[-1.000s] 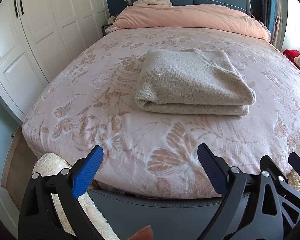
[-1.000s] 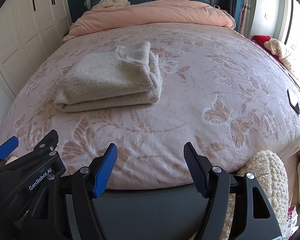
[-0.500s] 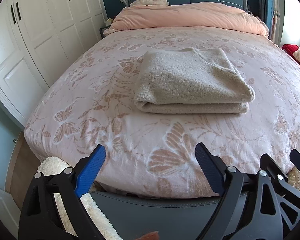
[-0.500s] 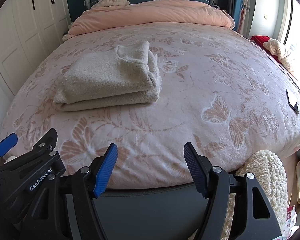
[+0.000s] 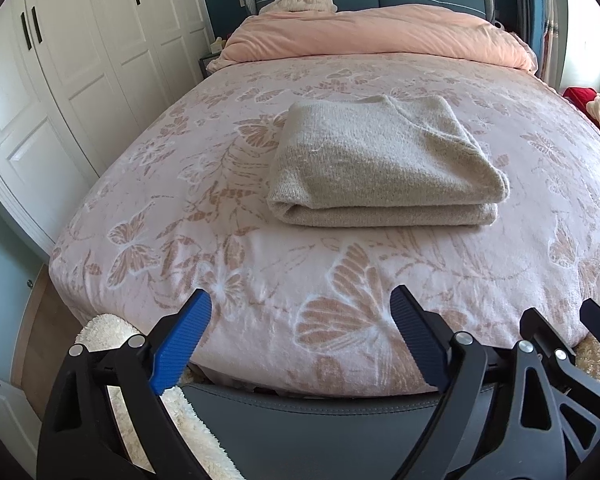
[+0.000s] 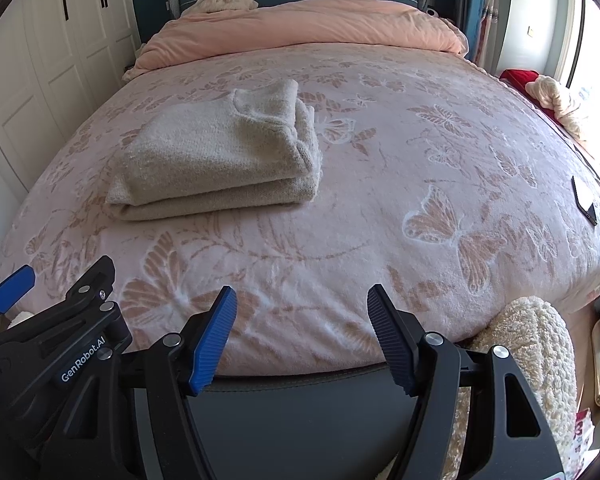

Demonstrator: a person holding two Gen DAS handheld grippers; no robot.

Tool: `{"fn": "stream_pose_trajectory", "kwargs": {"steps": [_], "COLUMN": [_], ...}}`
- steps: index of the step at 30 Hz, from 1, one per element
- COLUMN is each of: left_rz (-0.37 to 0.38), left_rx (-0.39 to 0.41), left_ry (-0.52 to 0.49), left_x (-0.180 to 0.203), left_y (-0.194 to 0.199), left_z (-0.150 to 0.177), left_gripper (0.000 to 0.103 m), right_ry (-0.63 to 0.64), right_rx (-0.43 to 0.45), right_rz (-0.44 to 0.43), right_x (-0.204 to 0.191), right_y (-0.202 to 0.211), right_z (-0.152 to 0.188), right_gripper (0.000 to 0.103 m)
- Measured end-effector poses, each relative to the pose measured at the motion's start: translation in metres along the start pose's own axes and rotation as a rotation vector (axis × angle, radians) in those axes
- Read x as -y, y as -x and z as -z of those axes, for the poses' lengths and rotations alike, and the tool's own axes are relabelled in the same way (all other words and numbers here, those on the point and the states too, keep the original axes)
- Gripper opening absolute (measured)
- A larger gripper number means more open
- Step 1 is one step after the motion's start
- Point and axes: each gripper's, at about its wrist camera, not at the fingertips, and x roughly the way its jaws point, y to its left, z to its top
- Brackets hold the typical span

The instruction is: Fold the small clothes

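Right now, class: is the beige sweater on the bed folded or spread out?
Folded: the beige sweater lies as a compact stack, doubled layers visible along its near edge.

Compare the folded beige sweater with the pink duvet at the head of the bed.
The beige sweater is folded into a neat, compact stack in the middle of the bed; the pink duvet is bunched in a long, loose heap along the headboard. The sweater looks knitted and fuzzy, the duvet smooth. Both lie on the butterfly blanket.

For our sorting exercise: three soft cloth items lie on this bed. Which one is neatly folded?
The beige sweater, a flat stack mid-bed. The pink duvet is heaped by the headboard, with the cream garment crumpled behind it.
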Motion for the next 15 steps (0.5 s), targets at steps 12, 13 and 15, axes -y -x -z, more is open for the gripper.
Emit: {"fn": "stream_pose_trajectory", "kwargs": {"steps": [12, 13, 15], "left_rz": [0.01, 0.008, 0.011], "left_rx": [0.006, 0.006, 0.007], "left_ry": [-0.007, -0.008, -0.006], "left_x": [-0.0001, -0.0002, 0.0003], "left_y": [0.0018, 0.0019, 0.0022], "left_z": [-0.0009, -0.001, -0.0007], "left_gripper": [0.088, 0.088, 0.088], "right_ry": [-0.008, -0.008, -0.008], "right_rx": [-0.005, -0.005, -0.003], "right_rz": [0.007, 0.007, 0.008], "right_x": [-0.0041, -0.0047, -0.0042], "right_y": [0.0009, 0.0012, 0.0012], "right_z": [0.0019, 0.0021, 0.002], "right_gripper": [0.064, 0.064, 0.063]}}
